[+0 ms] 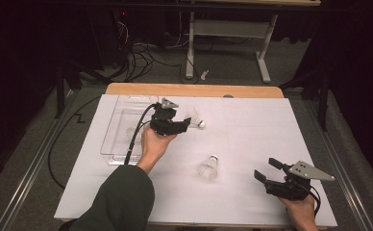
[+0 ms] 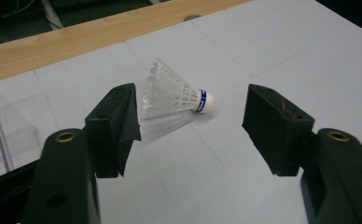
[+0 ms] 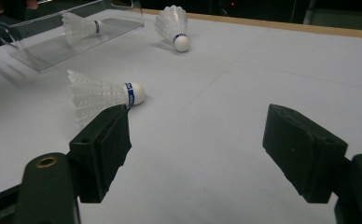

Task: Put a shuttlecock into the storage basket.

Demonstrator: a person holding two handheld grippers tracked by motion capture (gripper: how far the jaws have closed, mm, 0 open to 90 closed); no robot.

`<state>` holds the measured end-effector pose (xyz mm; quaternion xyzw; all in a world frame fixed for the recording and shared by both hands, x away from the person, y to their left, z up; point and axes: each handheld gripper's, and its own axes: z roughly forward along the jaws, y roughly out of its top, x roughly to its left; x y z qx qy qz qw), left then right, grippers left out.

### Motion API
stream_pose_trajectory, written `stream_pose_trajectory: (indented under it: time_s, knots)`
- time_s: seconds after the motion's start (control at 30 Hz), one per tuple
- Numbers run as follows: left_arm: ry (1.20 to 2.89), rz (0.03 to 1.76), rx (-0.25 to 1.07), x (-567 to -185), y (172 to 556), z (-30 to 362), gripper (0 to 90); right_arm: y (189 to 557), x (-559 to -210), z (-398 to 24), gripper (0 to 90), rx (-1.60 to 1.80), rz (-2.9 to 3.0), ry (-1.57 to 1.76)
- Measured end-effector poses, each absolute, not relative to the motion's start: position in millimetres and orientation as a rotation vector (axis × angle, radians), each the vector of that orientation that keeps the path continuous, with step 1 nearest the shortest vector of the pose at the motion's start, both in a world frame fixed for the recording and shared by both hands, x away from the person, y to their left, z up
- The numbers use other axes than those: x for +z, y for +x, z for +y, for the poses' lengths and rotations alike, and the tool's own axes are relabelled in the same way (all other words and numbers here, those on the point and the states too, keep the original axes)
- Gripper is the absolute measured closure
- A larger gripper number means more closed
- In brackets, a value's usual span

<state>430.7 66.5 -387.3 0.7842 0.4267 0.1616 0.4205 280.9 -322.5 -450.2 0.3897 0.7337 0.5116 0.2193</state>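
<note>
Hovering over white-covered worktop, left claw w/ jaws wide apart, nothing gripped; shuttlecock lying on its side just ahead between them, cork to the right in left gripper view. Right claw also spread apart, empty, near front-right edge. Second shuttlecock lying mid-worktop, betw. both claws. Third shuttlecock inside clear plastic tray at left.
</note>
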Motion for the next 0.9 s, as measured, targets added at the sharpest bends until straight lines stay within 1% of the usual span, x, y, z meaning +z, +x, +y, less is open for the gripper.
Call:
stream_pose_trajectory:
  time_s: [0.3, 0.63, 0.77, 0.9]
  knots:
    - [2.045, 1.089, 0.406, -383.3, 443.4, 59.0, 38.1, 281.1, -450.3, -322.7, 23.5, 1.414, 2.032, 1.077]
    - [2.121, 1.123, 0.368, -379.4, 458.6, 52.4, 40.3, 281.4, -450.4, -322.6, 23.5, 1.414, 2.035, 1.076]
    - [2.132, 1.142, 0.337, -376.4, 464.9, 50.3, 42.8, 281.4, -450.5, -322.6, 23.5, 1.414, 2.036, 1.077]
    - [2.194, 1.143, 0.326, -372.9, 471.9, 45.4, 44.4, 281.3, -450.5, -322.5, 23.5, 1.414, 2.036, 1.074]
